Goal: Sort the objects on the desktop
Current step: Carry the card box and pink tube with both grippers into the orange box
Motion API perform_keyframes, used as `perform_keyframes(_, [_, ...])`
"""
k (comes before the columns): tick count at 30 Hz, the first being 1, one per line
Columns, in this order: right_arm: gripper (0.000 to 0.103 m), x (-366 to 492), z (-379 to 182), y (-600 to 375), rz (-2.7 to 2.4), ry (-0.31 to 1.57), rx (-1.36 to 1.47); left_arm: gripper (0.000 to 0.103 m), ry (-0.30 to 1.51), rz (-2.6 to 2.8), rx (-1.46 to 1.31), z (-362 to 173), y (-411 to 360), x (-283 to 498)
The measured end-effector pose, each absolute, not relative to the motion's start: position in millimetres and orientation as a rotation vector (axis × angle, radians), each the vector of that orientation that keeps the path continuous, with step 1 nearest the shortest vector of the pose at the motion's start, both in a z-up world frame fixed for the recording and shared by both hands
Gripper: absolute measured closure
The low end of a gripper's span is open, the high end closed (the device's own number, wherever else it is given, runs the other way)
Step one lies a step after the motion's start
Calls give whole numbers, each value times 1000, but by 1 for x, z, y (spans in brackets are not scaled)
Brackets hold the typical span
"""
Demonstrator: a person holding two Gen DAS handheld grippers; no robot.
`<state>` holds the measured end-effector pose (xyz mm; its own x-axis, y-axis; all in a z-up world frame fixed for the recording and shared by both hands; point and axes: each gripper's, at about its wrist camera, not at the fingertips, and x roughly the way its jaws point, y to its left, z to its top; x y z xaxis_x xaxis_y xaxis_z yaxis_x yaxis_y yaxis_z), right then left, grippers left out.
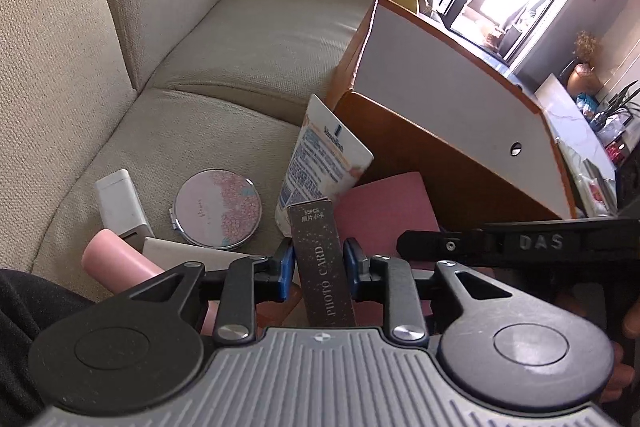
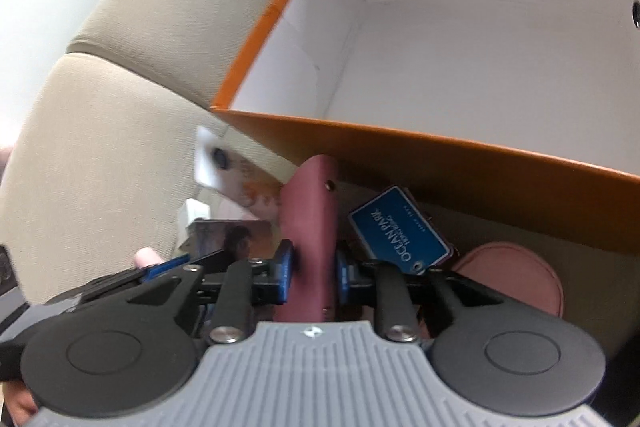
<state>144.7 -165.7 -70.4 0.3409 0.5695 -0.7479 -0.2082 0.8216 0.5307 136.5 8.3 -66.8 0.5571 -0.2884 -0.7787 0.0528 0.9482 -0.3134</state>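
Box [image 2: 460, 163] mouth wide open from above, I see nothing inside, plenty of room to drop in. Near wall stands right ahead, blocks straight push. Gap in front of box jammed: pink wallet [image 2: 310, 227], blue card [image 2: 400, 231], tube [image 1: 320, 163] leaning on box corner. Left of that, mirror [image 1: 218, 209] and white case [image 1: 120, 203] crowd cushion; bare sofa [image 1: 224, 39] beyond is free.
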Motion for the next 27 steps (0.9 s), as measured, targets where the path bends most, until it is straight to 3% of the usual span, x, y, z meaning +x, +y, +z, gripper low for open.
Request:
perform_keyframes(17, [85, 110, 41, -246, 334, 786, 298, 78, 794, -453, -221, 26, -52, 146])
perform_keyframes(22, [85, 139, 45, -275, 184, 749, 252, 78, 751, -516, -217, 42, -89, 178])
perform_keyframes(27, [85, 175, 2, -281, 65, 857, 191, 78, 818, -570, -205, 20, -132, 216])
